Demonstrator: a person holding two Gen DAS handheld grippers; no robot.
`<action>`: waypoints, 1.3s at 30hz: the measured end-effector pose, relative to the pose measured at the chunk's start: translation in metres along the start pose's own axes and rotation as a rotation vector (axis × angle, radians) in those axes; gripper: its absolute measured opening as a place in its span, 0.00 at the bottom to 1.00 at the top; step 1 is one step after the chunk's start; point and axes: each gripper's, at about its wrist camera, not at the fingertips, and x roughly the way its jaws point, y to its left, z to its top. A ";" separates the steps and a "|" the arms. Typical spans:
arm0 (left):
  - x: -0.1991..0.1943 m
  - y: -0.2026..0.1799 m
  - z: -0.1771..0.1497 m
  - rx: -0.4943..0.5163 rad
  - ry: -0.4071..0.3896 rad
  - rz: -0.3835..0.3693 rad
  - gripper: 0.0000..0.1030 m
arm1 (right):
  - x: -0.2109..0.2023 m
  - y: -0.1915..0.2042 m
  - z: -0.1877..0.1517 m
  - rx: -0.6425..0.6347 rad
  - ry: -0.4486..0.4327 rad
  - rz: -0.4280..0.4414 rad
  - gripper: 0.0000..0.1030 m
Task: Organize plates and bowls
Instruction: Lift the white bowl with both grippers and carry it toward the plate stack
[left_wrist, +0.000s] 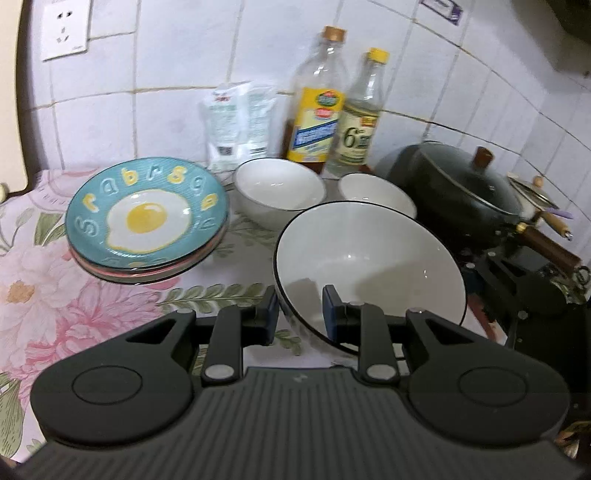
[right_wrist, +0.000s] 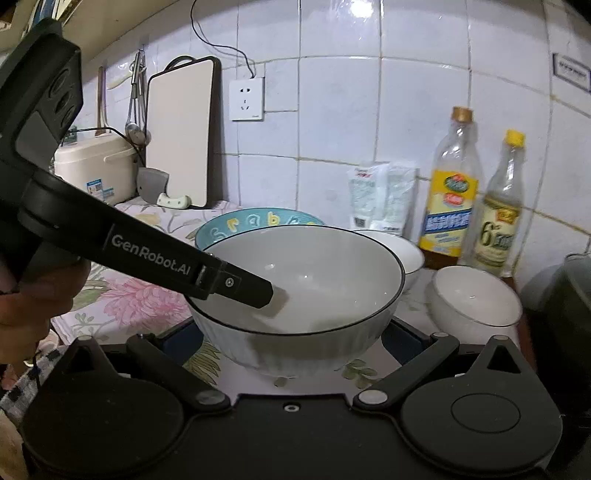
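A large white bowl (left_wrist: 369, 258) with a dark rim hangs just above the flowered counter. My left gripper (left_wrist: 301, 314) is shut on its near rim, one finger inside and one outside. In the right wrist view the same bowl (right_wrist: 306, 273) sits between the widely spread fingers of my right gripper (right_wrist: 291, 339), whose blue pads lie against its sides. The left gripper (right_wrist: 258, 291) reaches in from the left. A stack of plates topped by a teal fried-egg plate (left_wrist: 147, 218) lies behind on the left. Two small white bowls (left_wrist: 279, 188) (left_wrist: 376, 195) stand behind the large one.
Two bottles (left_wrist: 317, 110) (left_wrist: 360, 122) and a white bag (left_wrist: 238, 122) stand against the tiled wall. A black lidded wok (left_wrist: 454, 192) sits on the right. A cutting board (right_wrist: 181, 133), rice cooker (right_wrist: 94, 166) and cleaver (right_wrist: 153, 184) are at the far left. A person's hand (right_wrist: 33, 295) holds the left gripper.
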 end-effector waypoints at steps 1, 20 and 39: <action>0.002 0.003 -0.001 -0.003 0.003 0.005 0.23 | 0.005 0.000 -0.001 0.000 0.000 0.008 1.00; 0.054 0.036 0.003 -0.071 0.074 0.039 0.25 | 0.067 -0.007 -0.011 0.047 0.048 0.056 1.00; 0.073 0.038 0.000 -0.063 0.078 0.061 0.25 | 0.088 -0.011 -0.022 -0.017 0.105 0.010 1.00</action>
